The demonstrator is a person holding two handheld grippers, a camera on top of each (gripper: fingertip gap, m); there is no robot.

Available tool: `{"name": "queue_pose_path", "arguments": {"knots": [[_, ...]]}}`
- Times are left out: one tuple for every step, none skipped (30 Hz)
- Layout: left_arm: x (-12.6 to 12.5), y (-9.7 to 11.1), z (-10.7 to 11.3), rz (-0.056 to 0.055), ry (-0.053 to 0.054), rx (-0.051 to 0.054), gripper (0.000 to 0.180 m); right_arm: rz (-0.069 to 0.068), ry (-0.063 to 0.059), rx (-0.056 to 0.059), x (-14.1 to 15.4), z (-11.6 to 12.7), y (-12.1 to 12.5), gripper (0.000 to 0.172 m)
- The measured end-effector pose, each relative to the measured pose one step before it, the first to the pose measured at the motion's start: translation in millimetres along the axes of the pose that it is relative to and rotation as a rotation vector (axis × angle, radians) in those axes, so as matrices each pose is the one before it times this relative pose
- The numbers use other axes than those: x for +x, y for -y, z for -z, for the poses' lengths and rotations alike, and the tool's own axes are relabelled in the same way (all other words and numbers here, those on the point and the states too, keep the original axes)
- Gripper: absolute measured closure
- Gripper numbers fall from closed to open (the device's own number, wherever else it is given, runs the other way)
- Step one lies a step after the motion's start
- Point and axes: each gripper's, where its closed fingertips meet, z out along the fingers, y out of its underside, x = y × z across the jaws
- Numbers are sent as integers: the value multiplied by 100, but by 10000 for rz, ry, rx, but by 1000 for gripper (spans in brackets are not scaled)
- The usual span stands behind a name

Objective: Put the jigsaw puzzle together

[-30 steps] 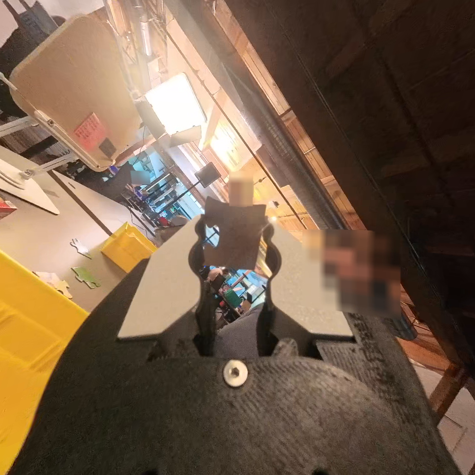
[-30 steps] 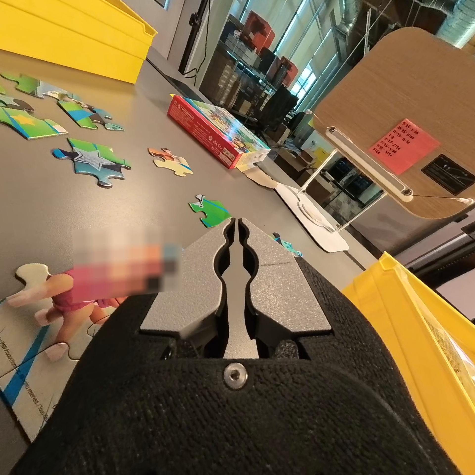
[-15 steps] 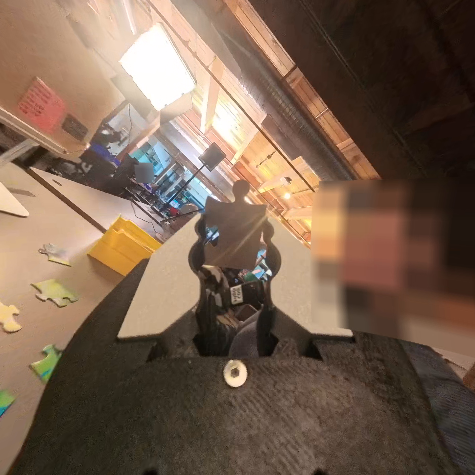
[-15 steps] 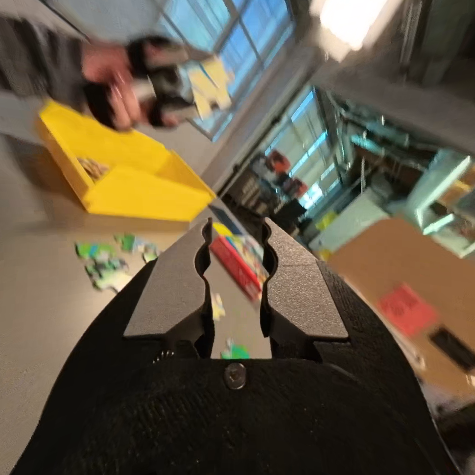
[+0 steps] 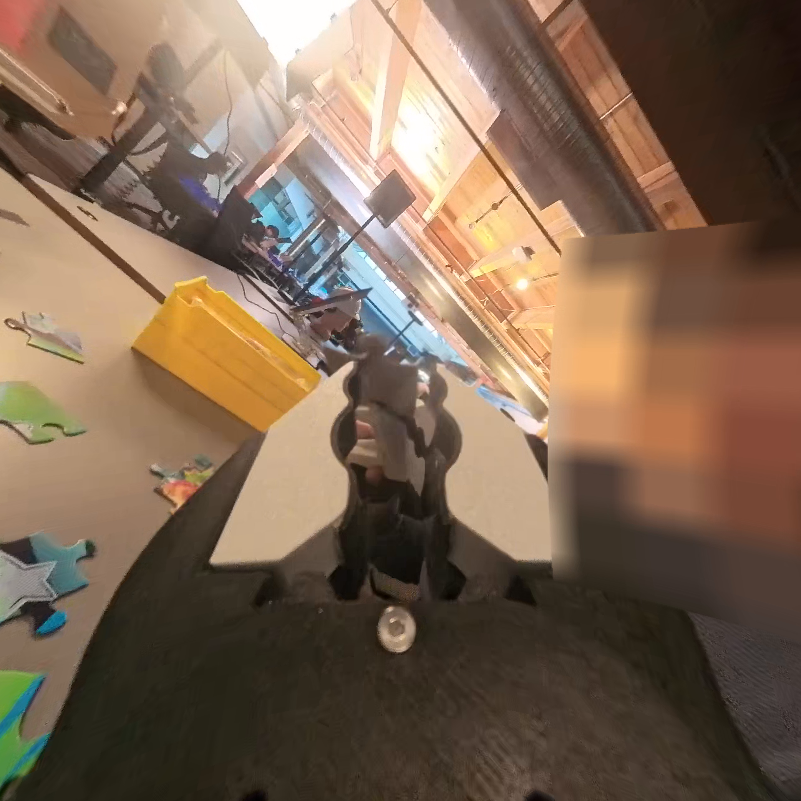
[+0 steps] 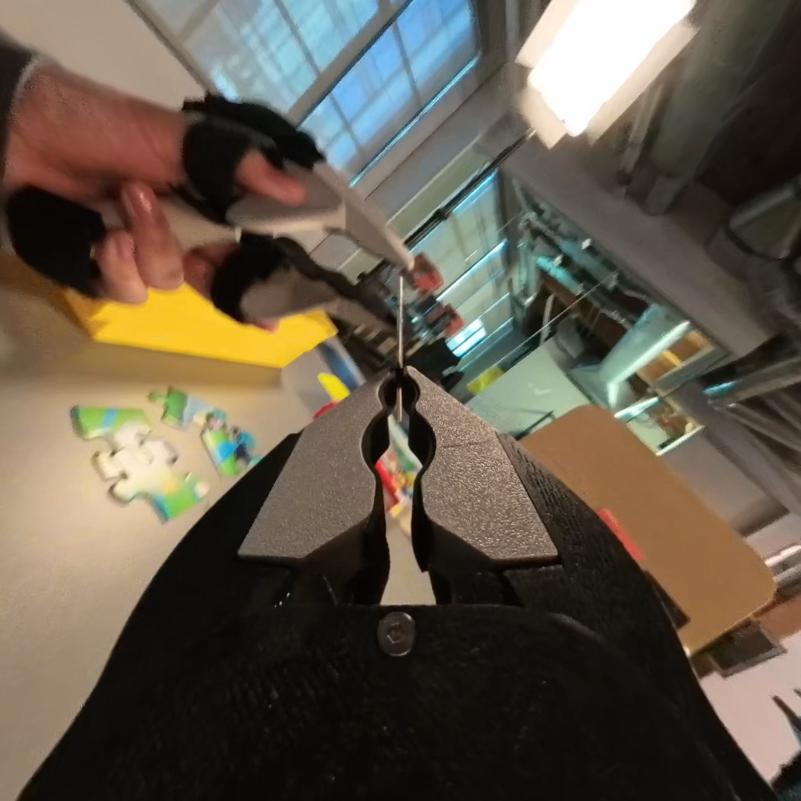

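My left gripper (image 5: pixel 392 377) is raised off the table and shut on a puzzle piece (image 5: pixel 385 390) that shows its grey back, tilted between the fingertips. The image is blurred there. My right gripper (image 6: pixel 401 375) is also raised, with its tips shut on the same piece (image 6: pixel 401 329), which shows edge-on as a thin upright line. In the right wrist view a hand (image 6: pixel 86 173) holds the left gripper at the upper left. Its upper finger (image 6: pixel 359 221) reaches the top of the piece.
A yellow bin (image 5: pixel 225 346) stands on the grey table (image 5: pixel 86 260) and also shows in the right wrist view (image 6: pixel 195 329). Loose puzzle pieces (image 5: pixel 39 416) (image 6: pixel 143 455) lie around it. A red puzzle box (image 6: pixel 398 472) and a wooden board on a stand (image 6: pixel 628 498) are farther off.
My right gripper lifted off the table, opened, moved up to the left gripper and closed on the piece. The piece has turned in the left grasp, and the left jaws stand a little narrower.
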Motion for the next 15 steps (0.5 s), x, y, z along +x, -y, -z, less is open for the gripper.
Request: {"name": "queue_pose_path", "arguments": {"knots": [[-194, -341, 530, -56, 294, 98, 150, -12, 363, -429, -577, 784, -951, 172], [-488, -224, 809, -170, 539, 183, 150, 106, 407, -529, -799, 716, -1138, 172], [-821, -248, 1011, -316, 795, 173, 150, 256, 451, -665, -1028, 560, -1336, 172], [-956, -248, 1140, -314, 873, 173, 151, 437, 497, -746, -1244, 402, -1393, 172], [-833, -258, 1163, -242, 749, 154, 152, 597, 486, -727, -1363, 250, -1226, 172], [-564, -315, 1107, -132, 518, 102, 154, 651, 457, -672, -1389, 128, -972, 172], [-343, -322, 1012, -37, 351, 77, 156, 612, 428, -538, -1350, 49, -603, 172], [-206, -309, 939, -12, 261, 62, 159, 485, 374, -444, -1182, -25, -286, 172], [-153, -318, 845, 23, 236, 14, 161, 373, 248, -281, -902, -32, 60, 172], [-1, -283, 771, 75, 175, 11, 161, 287, 181, -115, -701, -42, 373, 172], [281, -150, 688, 146, 44, 65, 161, 153, 196, -70, -674, -116, 509, 172], [602, -52, 611, 125, -93, 118, 162, 7, 218, -85, -713, -203, 525, 172], [737, -36, 521, 21, -120, 119, 162, 15, 209, -86, -779, -284, 541, 172], [625, -144, 420, -124, -5, 41, 163, 151, 146, -69, -752, -321, 524, 172], [361, -238, 339, -234, 152, -49, 164, 226, 172, -143, -790, -374, 375, 172]]}}
